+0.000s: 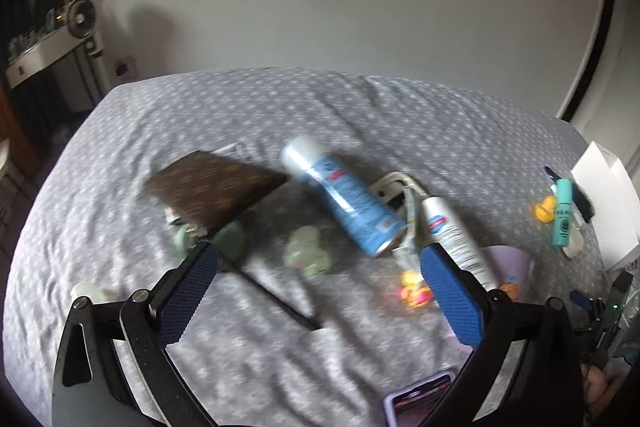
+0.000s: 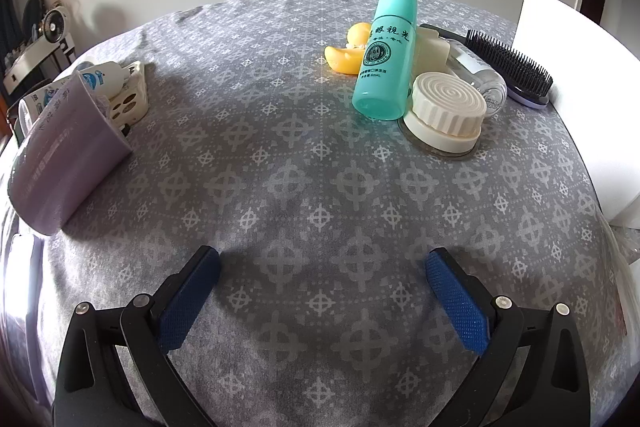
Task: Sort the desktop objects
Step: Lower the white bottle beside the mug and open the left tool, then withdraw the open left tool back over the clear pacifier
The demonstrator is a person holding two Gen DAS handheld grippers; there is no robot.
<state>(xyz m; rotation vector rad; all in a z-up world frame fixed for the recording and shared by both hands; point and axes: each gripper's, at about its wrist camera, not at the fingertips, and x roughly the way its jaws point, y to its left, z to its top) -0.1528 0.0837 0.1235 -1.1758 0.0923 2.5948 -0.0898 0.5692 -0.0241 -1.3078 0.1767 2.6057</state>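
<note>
In the left wrist view, which is blurred, my left gripper (image 1: 319,253) is open above the grey patterned cloth (image 1: 280,107). A pale green object (image 1: 306,251) lies on the cloth in line with the gap, untouched. Beyond it lie a blue spray can (image 1: 344,195), a white spray can (image 1: 456,239) and a brown patterned wallet (image 1: 216,187). My right gripper (image 2: 322,261) is open over bare cloth (image 2: 280,167) with nothing between its fingers. Far right of it stand a teal bottle (image 2: 386,55), a yellow duck (image 2: 348,51), a white ribbed-lid jar (image 2: 446,111) and a black hairbrush (image 2: 512,67).
A lilac cup (image 2: 64,155) lies on its side at the left, with a white holed block (image 2: 130,95) behind it. A white box (image 2: 576,99) stands at the right edge. A phone in a lilac case (image 1: 420,399) and a black stick (image 1: 276,295) lie near the left gripper.
</note>
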